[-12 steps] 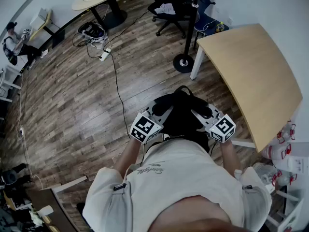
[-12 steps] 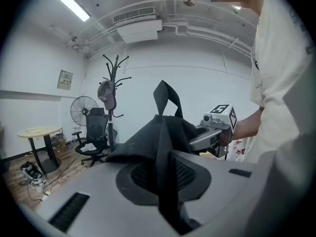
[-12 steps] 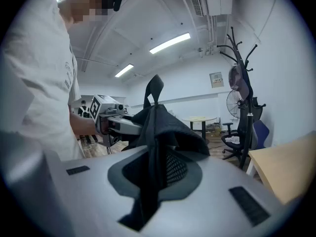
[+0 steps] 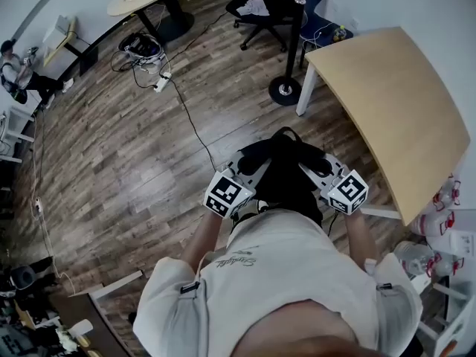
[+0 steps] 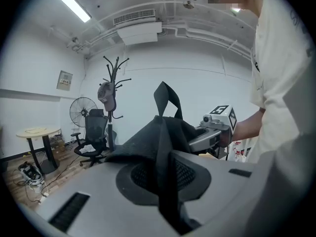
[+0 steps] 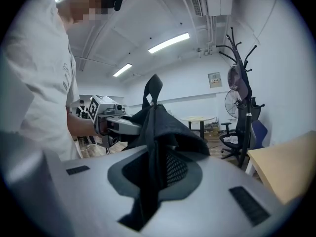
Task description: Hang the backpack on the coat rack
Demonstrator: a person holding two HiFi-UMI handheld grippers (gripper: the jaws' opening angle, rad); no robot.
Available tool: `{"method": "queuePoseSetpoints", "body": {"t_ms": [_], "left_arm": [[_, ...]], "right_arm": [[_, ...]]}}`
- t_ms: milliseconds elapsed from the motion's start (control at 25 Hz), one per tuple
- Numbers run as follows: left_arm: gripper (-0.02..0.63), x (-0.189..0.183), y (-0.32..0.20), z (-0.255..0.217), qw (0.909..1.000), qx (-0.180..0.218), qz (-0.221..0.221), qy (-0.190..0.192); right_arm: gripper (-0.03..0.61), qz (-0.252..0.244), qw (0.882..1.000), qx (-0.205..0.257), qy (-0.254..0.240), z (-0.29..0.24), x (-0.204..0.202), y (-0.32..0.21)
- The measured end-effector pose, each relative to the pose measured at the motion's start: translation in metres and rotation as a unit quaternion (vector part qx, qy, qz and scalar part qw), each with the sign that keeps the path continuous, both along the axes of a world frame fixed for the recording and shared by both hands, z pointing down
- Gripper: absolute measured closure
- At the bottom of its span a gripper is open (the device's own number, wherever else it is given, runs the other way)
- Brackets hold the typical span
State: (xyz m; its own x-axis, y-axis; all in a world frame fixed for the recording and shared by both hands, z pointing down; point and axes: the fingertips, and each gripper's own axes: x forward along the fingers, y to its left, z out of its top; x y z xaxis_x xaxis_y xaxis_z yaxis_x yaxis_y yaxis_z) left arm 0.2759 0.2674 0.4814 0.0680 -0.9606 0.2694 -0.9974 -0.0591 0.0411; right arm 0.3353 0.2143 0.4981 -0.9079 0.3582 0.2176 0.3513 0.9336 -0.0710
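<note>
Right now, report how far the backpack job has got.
Done: the backpack is picked up, the left tool and right tool each shut on its fabric. In hand: it hangs between them in front of the person. Left: the coat rack stands ahead by the table; the top loop is on no hook yet.

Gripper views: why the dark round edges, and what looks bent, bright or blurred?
Left gripper view: wide-angle lens, black corners, ceiling light blown out white. Right gripper view: same dark rim, coat rack bows slightly, the close backpack looks a little soft. Head view: floor lines curve toward the edges.
</note>
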Motion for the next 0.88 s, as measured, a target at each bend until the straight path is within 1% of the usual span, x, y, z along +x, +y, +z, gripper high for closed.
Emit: {"method": "queuePoseSetpoints", "body": {"t_ms": [160, 280, 440, 600, 720, 880], "left_arm": [[0.571, -0.002, -0.006, 0.006, 1.0, -0.005, 0.004, 0.001], [0.571, -0.006, -0.011, 0.011, 0.9997, -0.009, 0.012, 0.017], [0.571, -0.022, -0.023, 0.022, 0.9989, -0.026, 0.018, 0.035], [0.571, -0.058, -0.05, 0.022, 0.9983, -0.032, 0.011, 0.046], [0.571, -0.087, -0.068, 0.021, 0.9979, -0.043, 0.014, 0.046], [0.571, -0.125, -0.094, 0.022, 0.9981, -0.045, 0.019, 0.037]], "right_arm": [[0.548, 0.011, 1.0, -0.007, 0.007, 0.004, -0.001, -0.004], [0.548, 0.019, 1.0, -0.013, 0.016, 0.01, -0.004, -0.008], [0.548, 0.03, 0.999, -0.036, 0.024, 0.021, -0.02, -0.019], [0.548, 0.023, 0.999, -0.046, 0.017, 0.017, -0.055, -0.045], [0.548, 0.018, 0.998, -0.053, 0.011, 0.017, -0.086, -0.065], [0.548, 0.015, 0.998, -0.054, 0.004, 0.02, -0.126, -0.092]]}}
